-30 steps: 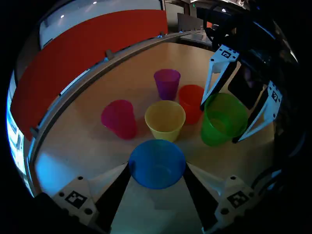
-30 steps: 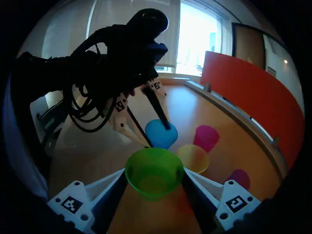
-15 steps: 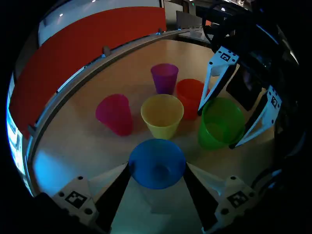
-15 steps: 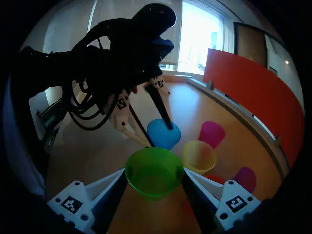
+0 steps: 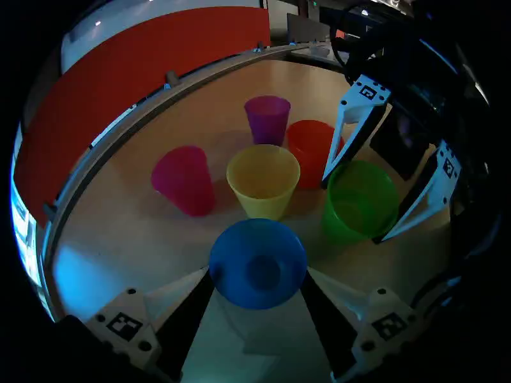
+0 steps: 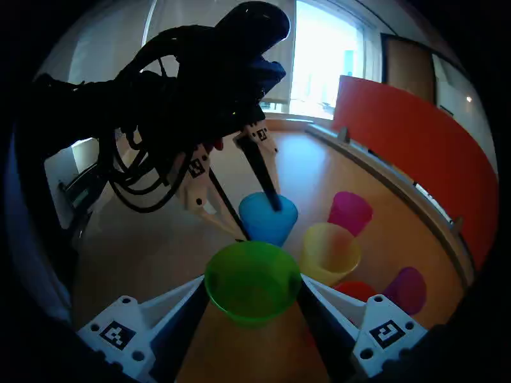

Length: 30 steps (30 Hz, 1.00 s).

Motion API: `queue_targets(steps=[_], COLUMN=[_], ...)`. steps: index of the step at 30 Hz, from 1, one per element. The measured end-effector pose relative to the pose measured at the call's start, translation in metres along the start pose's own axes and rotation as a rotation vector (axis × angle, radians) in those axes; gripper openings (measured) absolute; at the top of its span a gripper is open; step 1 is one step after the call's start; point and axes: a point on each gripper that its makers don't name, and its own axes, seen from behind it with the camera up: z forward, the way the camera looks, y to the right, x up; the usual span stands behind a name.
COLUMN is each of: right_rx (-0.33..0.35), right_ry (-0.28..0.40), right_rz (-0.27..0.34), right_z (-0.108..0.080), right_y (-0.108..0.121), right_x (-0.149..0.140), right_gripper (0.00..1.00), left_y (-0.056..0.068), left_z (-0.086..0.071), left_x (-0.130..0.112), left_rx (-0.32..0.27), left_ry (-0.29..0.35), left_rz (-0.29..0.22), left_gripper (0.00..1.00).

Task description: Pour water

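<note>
blue cup (image 5: 258,255) tilted further, left tongs (image 5: 257,276) gripping its translucent plastic, right tongs (image 6: 253,281) clasping round green cup (image 6: 253,297)

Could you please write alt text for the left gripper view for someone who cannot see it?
The left gripper holds a blue cup between its fingers in the foreground. Beyond it, on a wooden table, are a yellow cup, a pink cup, a purple cup and an orange cup; the right gripper holds a green cup at right.

Dim left gripper view, blown-out window (image 6: 326,64) glare (right gripper view), backlit silhouettes, fisheye-warped edges
</note>
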Motion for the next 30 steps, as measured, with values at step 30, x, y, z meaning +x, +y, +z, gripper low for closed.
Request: queue_targets(steps=[30], right_rx=[-0.006], right_ry=[-0.009], right_rz=[0.05], right_z=[0.008], right_y=[-0.005], right_x=[-0.019], right_gripper=[0.93], left_y=[0.01], left_z=[-0.012], left_x=[-0.018], left_rx=[0.004], left_ry=[-0.036], left_rz=[-0.004], left_gripper=[0.89])
